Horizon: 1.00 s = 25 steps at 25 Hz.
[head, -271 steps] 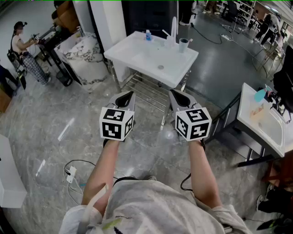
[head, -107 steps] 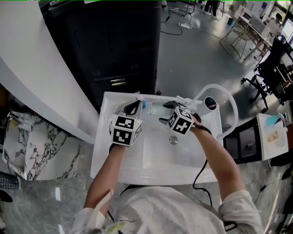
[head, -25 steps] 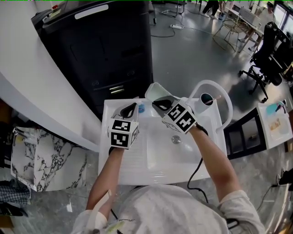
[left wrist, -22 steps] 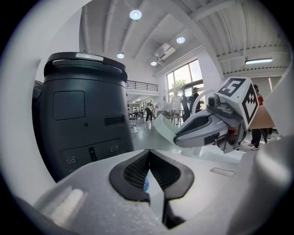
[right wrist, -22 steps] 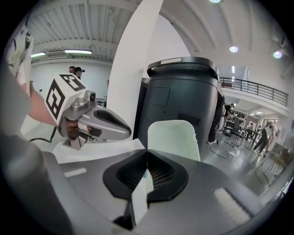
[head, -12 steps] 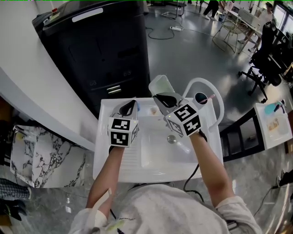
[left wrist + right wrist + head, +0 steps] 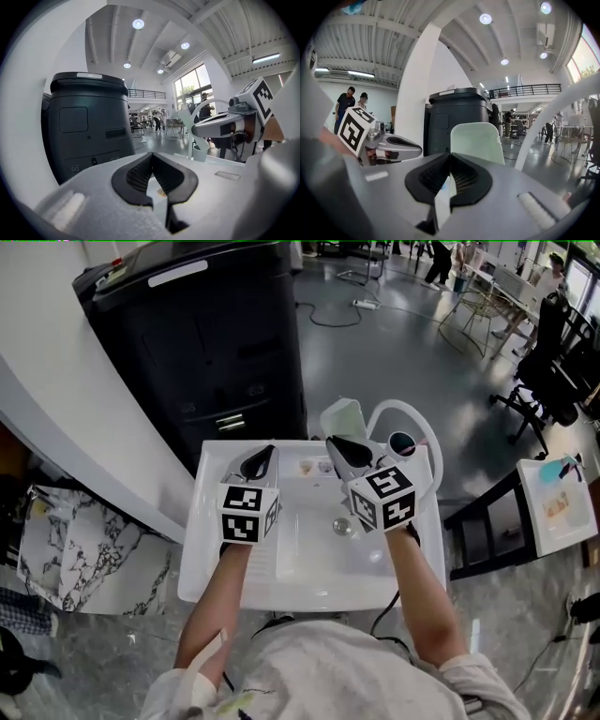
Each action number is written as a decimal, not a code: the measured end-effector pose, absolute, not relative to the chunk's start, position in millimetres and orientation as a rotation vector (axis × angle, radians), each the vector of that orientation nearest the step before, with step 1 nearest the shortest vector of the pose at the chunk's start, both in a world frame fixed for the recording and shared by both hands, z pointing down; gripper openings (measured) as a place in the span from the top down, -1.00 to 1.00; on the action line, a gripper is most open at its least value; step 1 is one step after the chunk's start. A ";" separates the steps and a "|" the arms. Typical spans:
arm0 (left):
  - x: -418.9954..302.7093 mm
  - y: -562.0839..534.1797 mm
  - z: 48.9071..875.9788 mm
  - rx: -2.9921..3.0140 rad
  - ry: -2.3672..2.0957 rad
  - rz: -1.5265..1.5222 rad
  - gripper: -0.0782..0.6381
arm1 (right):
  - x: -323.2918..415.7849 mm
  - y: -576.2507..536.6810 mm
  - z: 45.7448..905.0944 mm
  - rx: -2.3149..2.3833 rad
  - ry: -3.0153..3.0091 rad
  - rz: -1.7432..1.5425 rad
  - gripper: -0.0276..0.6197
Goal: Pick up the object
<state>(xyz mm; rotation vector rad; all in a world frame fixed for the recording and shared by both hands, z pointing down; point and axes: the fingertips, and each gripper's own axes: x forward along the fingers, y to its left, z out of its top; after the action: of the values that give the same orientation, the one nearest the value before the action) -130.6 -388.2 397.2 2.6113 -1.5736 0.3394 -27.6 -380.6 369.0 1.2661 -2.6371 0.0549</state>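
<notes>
A pale green plastic cup point(image 7: 342, 418) hangs above the back edge of the white sink point(image 7: 216, 559). My right gripper point(image 7: 334, 442) is shut on its wall. In the right gripper view the cup point(image 7: 477, 140) rises just beyond the closed jaws, and a thin strip of its wall is pinched in my right gripper point(image 7: 450, 158). My left gripper point(image 7: 266, 452) hovers over the sink's left back corner, shut with nothing in it. In the left gripper view my left gripper point(image 7: 151, 158) has its pads together, and the right gripper point(image 7: 220, 129) shows at the right.
A white arched faucet point(image 7: 410, 412) and a dark tumbler point(image 7: 401, 442) stand at the sink's back right. The drain point(image 7: 343, 527) is in the basin. A black cabinet point(image 7: 206, 343) stands behind the sink. A small white table point(image 7: 562, 512) is to the right.
My right gripper has carried the cup a little to the right, closer to the faucet. The left gripper has hardly moved.
</notes>
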 end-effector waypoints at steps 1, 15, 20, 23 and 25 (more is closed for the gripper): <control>-130.8 -386.9 396.8 2.607 -1.581 0.340 0.78 | -25.2 -379.7 369.1 1.276 -2.641 0.063 0.89; -137.5 -372.5 399.5 2.563 -1.635 0.373 0.78 | -11.4 -375.1 380.0 1.338 -2.648 0.138 0.89; -140.0 -369.6 397.8 2.559 -1.645 0.367 0.78 | -12.1 -373.6 379.7 1.337 -2.643 0.127 0.89; -142.0 -369.1 396.7 2.557 -1.651 0.364 0.78 | -13.1 -372.8 380.1 1.340 -2.644 0.129 0.89; -143.3 -368.7 396.2 2.556 -1.654 0.362 0.78 | -13.3 -372.5 379.8 1.342 -2.646 0.130 0.89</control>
<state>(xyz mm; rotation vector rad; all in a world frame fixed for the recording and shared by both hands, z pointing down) -143.3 -368.7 396.2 2.5556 -1.6539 0.3619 -13.3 -372.5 379.8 1.3420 -2.6463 0.1296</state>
